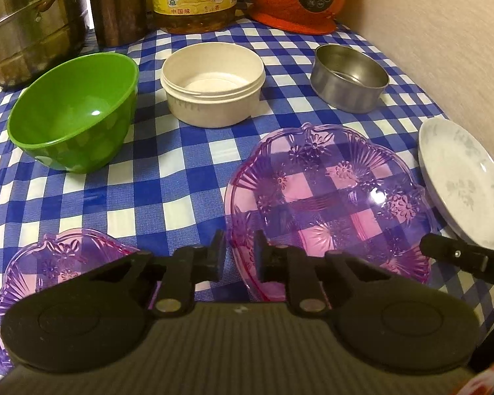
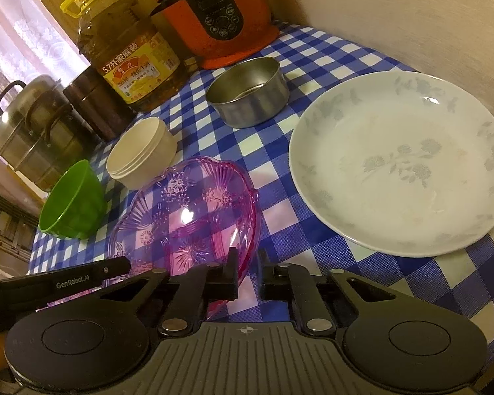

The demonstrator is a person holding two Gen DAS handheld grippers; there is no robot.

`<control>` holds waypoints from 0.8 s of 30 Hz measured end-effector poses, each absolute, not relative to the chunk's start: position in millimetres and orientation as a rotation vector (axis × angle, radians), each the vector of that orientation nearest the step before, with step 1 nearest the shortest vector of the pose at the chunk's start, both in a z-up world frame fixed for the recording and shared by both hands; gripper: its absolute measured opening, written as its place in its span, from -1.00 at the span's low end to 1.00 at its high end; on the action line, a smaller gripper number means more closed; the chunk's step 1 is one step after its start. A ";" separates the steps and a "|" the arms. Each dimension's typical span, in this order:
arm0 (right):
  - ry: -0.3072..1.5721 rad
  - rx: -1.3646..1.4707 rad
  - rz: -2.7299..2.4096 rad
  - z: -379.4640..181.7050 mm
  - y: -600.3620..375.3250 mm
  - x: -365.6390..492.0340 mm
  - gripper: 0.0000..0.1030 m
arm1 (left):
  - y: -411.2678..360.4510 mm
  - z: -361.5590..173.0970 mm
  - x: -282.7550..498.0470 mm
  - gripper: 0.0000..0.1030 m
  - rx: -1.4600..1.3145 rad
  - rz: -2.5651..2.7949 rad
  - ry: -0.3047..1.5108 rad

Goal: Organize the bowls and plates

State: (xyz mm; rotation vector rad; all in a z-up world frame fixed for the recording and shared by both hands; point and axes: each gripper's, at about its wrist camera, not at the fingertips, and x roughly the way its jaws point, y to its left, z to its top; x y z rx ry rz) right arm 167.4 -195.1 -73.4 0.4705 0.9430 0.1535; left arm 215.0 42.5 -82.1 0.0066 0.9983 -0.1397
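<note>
Left view: left tongs hovering narrowly parted, empty, straddling the near rim of the large purple dish on the bench; likely closing on it next.

Right view: right tongs hanging narrowly parted, empty, nearing the white plate.

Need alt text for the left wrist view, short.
Left tool, open and empty, hangs over the near rim of a large purple plate on a blue checked tablecloth. Behind: green bowl, white container, steel tin.
</note>
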 end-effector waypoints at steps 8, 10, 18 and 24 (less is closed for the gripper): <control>0.940 0.478 0.145 -71.0 -198.6 165.1 -0.81 | 36.6 -73.9 213.2 -0.73 0.032 -0.154 0.984; 0.934 0.476 0.145 -68.7 -199.8 163.6 -0.81 | 34.9 -70.5 212.1 -0.73 0.032 -0.154 0.977; 0.900 0.478 0.148 -51.4 -207.5 157.4 -0.81 | 27.8 -52.8 204.3 -0.73 0.027 -0.149 0.939; 0.852 0.468 0.143 -32.3 -218.1 152.7 -0.81 | 16.3 -37.2 202.1 -0.73 0.013 -0.163 0.909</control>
